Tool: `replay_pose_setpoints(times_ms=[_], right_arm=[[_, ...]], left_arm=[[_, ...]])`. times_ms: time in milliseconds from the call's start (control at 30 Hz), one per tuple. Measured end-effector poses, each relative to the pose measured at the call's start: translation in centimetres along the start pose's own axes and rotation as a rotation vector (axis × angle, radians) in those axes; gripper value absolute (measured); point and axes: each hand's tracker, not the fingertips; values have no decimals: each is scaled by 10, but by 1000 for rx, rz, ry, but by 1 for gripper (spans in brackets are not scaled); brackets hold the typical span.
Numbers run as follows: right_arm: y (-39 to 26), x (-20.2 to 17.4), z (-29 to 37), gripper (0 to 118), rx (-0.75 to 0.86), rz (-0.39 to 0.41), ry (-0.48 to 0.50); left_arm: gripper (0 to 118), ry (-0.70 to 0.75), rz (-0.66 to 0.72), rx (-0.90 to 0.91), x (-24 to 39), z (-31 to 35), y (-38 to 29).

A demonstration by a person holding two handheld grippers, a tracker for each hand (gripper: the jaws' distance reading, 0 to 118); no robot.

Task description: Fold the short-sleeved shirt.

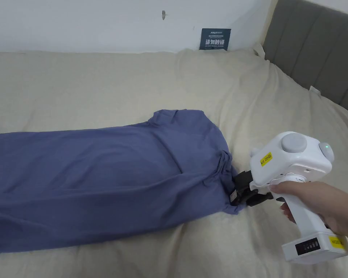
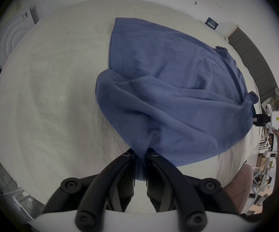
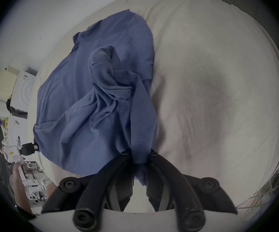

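Note:
A blue short-sleeved shirt (image 1: 97, 173) lies lengthwise across the cream bed sheet (image 1: 242, 94), its near long edge folded over. My right gripper (image 1: 238, 192) is shut on the shirt's bunched right end, held by a hand at the lower right. In the right gripper view the jaws (image 3: 139, 155) pinch a gathered fold of the shirt (image 3: 93, 101). In the left gripper view my left gripper (image 2: 140, 153) is shut on the shirt's (image 2: 177, 93) opposite end, cloth squeezed between both jaws. The right gripper (image 2: 259, 119) shows far off there.
A grey padded headboard (image 1: 314, 47) stands at the right. A dark sign (image 1: 215, 39) leans against the white wall behind the bed. White boxes (image 2: 16, 33) and cluttered shelves (image 3: 18, 135) sit off the bed's left side.

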Motion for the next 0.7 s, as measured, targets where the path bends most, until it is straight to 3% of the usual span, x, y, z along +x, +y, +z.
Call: replay_pose_setpoints(times_ms=[133,300,700], right_arm=[[5,10,11,8,17,-28,46],[-6,13,56,8,54,9,152],[-76,28,142,8,66,63,254]], left_arm=[[11,-12,16,2,2,7,-4],[11,-24,37,22,1,30,-4],[11,-102,46,44,-24,100,-51]])
